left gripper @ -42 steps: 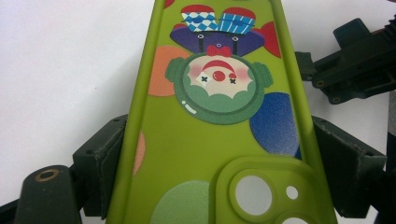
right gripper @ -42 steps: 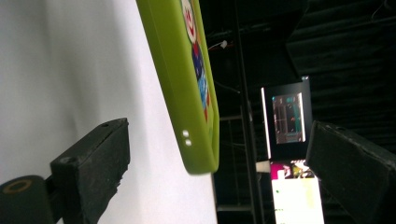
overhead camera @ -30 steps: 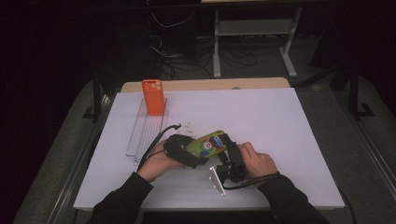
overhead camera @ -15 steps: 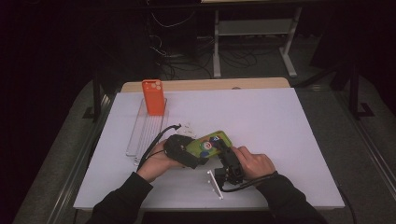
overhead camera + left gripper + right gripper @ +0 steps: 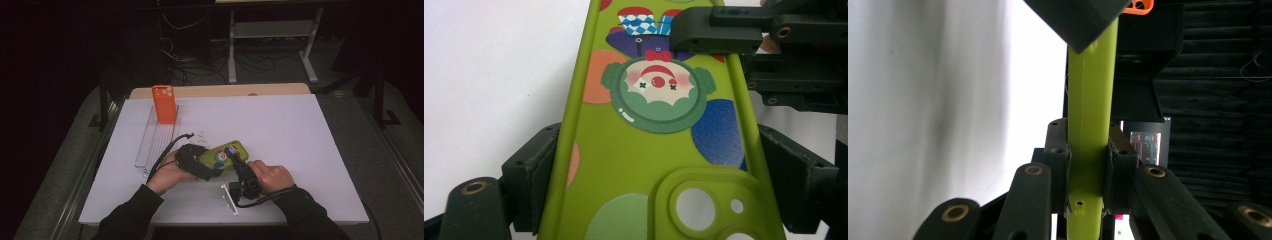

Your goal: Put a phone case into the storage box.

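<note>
Phone case (image 5: 644,150): lime green, scattered dots in orange, blue, paler green; clown face print with red nose, red bow, dark green ruff, pink cheeks; blue-white checked patch near far end. Seen edge-on in right gripper view (image 5: 1089,150): plain lime green. Second case (image 5: 164,104), standing on rack: solid orange. Rack (image 5: 156,142): clear, possibly ribbed, hard to tell. Table cover (image 5: 300,130): pale lavender-white. Table edge (image 5: 270,90): light wood. Gripper jaws: black, brass-coloured pins. Sleeves (image 5: 127,220): black.
</note>
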`<state>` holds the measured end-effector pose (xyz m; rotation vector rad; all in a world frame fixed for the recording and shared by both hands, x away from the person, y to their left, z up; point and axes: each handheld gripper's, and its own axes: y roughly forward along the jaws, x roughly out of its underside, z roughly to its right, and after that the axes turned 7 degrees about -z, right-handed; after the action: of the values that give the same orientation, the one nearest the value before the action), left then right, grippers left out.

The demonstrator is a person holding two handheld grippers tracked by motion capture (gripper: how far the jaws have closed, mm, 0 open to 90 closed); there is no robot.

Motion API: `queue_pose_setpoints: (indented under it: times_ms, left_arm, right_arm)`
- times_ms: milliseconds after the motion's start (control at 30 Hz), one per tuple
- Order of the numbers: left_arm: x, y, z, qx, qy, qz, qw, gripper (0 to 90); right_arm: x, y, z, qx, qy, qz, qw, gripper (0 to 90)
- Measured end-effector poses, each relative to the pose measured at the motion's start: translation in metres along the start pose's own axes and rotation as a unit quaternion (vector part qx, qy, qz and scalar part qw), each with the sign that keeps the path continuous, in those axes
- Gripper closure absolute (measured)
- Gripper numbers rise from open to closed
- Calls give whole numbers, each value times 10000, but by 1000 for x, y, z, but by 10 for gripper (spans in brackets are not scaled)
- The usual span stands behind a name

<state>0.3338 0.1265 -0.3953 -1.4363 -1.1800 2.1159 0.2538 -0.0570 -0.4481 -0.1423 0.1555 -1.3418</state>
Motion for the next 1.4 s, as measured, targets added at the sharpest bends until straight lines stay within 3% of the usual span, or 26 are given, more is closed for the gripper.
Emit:
queue_pose_setpoints:
  times_ms: [200, 233, 367, 567, 667, 767, 833, 900, 933, 967, 1067, 1100, 1133, 1167, 1200, 1233, 1333, 1367, 1400]
  left_arm:
    - [2, 0, -1, -29, 33, 108, 9999, 128]
    - [2, -1, -2, -79, 98, 84, 9999, 106]
    - [2, -4, -4, 13, 1, 177, 9998, 0]
    - [5, -9, -9, 33, 9, 298, 9996, 0]
    - [5, -11, -11, -3, -42, 326, 9995, 0]
    - [6, -12, -12, -8, -39, 354, 9994, 0]
    - [6, -13, -14, -33, 29, 356, 9994, 0]
    - [6, -13, -14, -32, 34, 381, 9993, 0]
    - [6, -12, -13, 9, -84, 410, 9991, 0]
    - [6, -12, -13, 3, -94, 431, 9990, 0]
    - [6, -13, -13, -26, -136, 458, 9989, 0]
    - [6, -13, -13, -27, -178, 475, 9987, 0]
    - [6, -12, -12, -20, -247, 566, 9981, 0]
    - [6, -12, -13, -51, -155, 562, 9983, 0]
    - [6, -12, -13, -35, -194, 563, 9982, 0]
    - [6, -13, -13, -44, -176, 545, 9983, 0]
    - [5, -13, -16, -64, 1, 445, 9990, 0]
    - [6, -13, -16, -76, -26, 414, 9991, 0]
    - [6, -13, -14, -47, -119, 404, 9991, 0]
  right_arm:
    - [0, 1, 0, -140, 71, 12, 9999, 756]
    - [0, 1, 0, -187, 84, 3, 9998, 756]
    - [2, 2, 2, -161, 187, -54, 9997, 756]
    - [8, 4, 6, -261, 418, -132, 9987, 756]
    - [14, 6, 10, -390, 701, -212, 9966, 756]
    - [19, 7, 13, -708, 1065, -318, 9913, 756]
    - [22, 9, 16, -735, 1204, -301, 9895, 756]
    - [25, 9, 19, -929, 1598, -319, 9822, 756]
    - [27, 10, 20, -997, 1720, -317, 9795, 756]
    - [28, 10, 21, -1129, 1994, -332, 9728, 756]
    - [33, 13, 26, -1306, 2209, -340, 9659, 756]
    - [34, 13, 27, -1426, 2511, -352, 9567, 756]
    - [34, 13, 27, -1481, 2636, -361, 9525, 756]
    - [35, 13, 27, -1575, 2874, -379, 9440, 756]
    - [36, 14, 28, -1638, 3051, -376, 9374, 755]
    - [37, 14, 29, -1680, 3109, -380, 9347, 756]
    - [42, 17, 32, -1882, 3459, -367, 9185, 756]
    - [43, 17, 33, -1955, 3587, -379, 9120, 755]
    - [45, 18, 34, -2013, 3648, -375, 9083, 756]
